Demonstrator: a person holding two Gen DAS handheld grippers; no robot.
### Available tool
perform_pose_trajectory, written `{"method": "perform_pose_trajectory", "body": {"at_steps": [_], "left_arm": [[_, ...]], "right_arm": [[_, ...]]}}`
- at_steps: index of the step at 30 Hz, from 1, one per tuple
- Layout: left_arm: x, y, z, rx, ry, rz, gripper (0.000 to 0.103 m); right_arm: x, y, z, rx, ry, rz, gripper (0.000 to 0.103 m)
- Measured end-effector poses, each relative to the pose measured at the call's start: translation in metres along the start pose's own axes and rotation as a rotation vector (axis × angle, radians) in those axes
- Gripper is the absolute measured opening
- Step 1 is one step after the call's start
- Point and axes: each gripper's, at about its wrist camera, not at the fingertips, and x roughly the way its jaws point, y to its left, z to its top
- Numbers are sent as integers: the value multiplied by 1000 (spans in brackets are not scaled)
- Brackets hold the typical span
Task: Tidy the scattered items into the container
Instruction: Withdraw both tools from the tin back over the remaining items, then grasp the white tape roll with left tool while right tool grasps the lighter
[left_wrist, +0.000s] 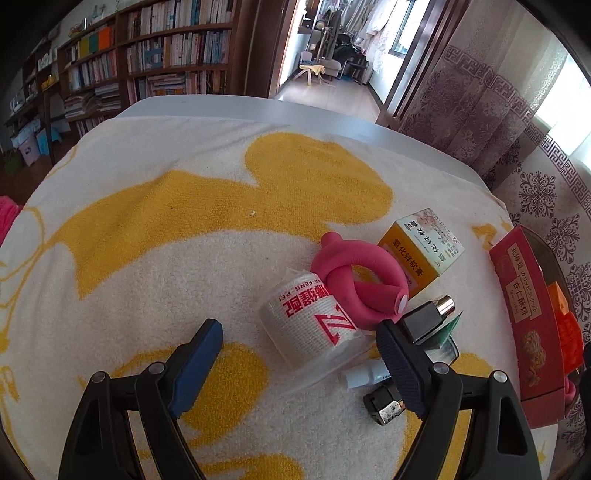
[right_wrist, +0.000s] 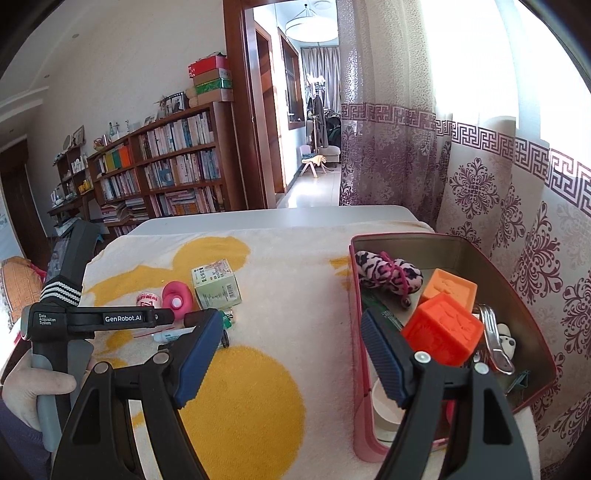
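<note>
**Loose items beside the red tin, both tools released**

On the worktop (left_wrist: 369, 127), a white and yellow towel (left_wrist: 147, 229) carries a cluster of scattered items. The left tool (left_wrist: 301, 343) hangs over them with its jaws spread wide and nothing gripped; a wrapped bandage roll (left_wrist: 310, 325) lies between its fingers, touched by neither. Just behind the roll sits a pink rubber ring (left_wrist: 360, 275), and behind that a yellow and green medicine box (left_wrist: 421, 245). Near the tool's right finger lie a small dark bottle with a silver cap (left_wrist: 428, 317), a thin white tube (left_wrist: 365, 376) and a small black and silver piece (left_wrist: 384, 404).

The red tin (right_wrist: 369, 424) stands at the towel's right edge. It holds two orange cubes (right_wrist: 443, 328), a pink and black patterned pouch (right_wrist: 388, 271) and a metal fork (right_wrist: 493, 332). The right tool (right_wrist: 288, 350) straddles the tin's near wall, jaws apart and empty.
</note>
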Motion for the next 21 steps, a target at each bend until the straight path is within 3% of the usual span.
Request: {"method": "perform_pose_trajectory", "body": {"at_steps": [2, 8, 21], "left_arm": [[-2, 6, 1, -21, -5, 1, 87], [-5, 31, 5, -72, -22, 99, 87], [1, 33, 14, -48, -60, 95, 87]], "right_arm": [[0, 0, 0, -2, 2, 1, 80], [1, 1, -1, -8, 7, 2, 80], [7, 11, -6, -50, 26, -1, 80]]}}
